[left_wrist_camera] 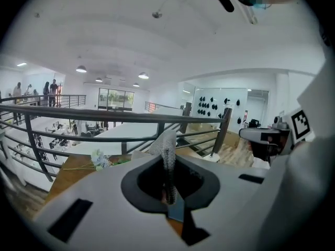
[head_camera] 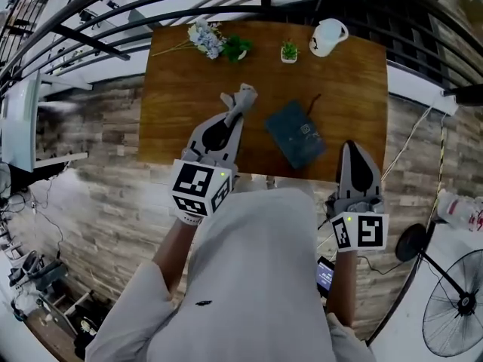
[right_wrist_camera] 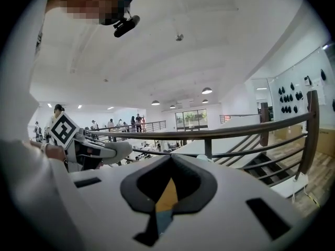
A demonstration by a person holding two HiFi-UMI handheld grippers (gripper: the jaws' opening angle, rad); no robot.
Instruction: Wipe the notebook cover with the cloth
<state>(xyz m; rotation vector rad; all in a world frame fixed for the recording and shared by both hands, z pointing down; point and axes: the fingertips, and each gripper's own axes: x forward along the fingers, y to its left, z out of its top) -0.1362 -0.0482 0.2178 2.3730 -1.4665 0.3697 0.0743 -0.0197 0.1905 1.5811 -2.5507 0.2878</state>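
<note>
Left gripper (head_camera: pixel 238 105): sat pinched on the cloth (head_camera: pixel 244 93) just left of the notebook (head_camera: pixel 296 133) on the table (head_camera: pixel 177 89), long axis slanting far-left to near-right, toward the right gripper (head_camera: pixel 352 148), shut and empty.

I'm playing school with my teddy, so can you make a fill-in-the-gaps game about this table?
1. The left gripper pinches a grey ____.
2. The notebook has a dark ____ cover.
3. The right gripper is shut on ____.
4. The white mug stands at the far ____ corner of the table.

Missing words: cloth; blue; nothing; right.
</note>
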